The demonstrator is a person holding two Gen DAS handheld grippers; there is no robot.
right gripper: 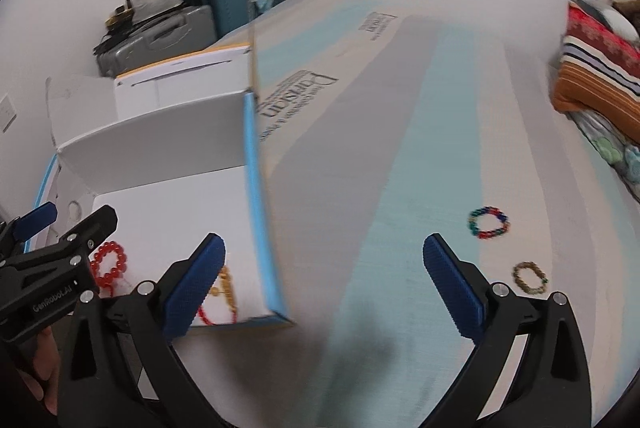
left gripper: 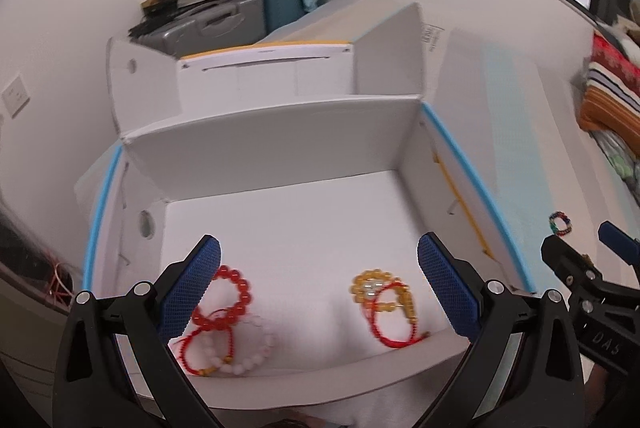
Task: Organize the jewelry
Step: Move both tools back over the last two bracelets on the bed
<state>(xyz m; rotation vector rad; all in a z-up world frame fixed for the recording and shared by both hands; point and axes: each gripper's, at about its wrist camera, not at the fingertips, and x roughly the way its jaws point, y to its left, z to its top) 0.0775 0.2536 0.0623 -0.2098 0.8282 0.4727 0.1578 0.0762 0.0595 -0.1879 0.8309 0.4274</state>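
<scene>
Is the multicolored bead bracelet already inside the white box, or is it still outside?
Outside. The multicolored bead bracelet lies on the striped surface, right of the white box, beyond its blue edge. An olive bead bracelet lies near it.

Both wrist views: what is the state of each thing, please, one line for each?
Left gripper: open, holds nothing, above the box.
Right gripper: open, holds nothing.
White cardboard box with blue edge: open, flaps up.
Red bead bracelet: inside the box.
Yellow bead bracelet: inside the box.
Multicoloured bead bracelet: outside, on the surface.
Brown bead bracelet: outside, on the surface.
</scene>
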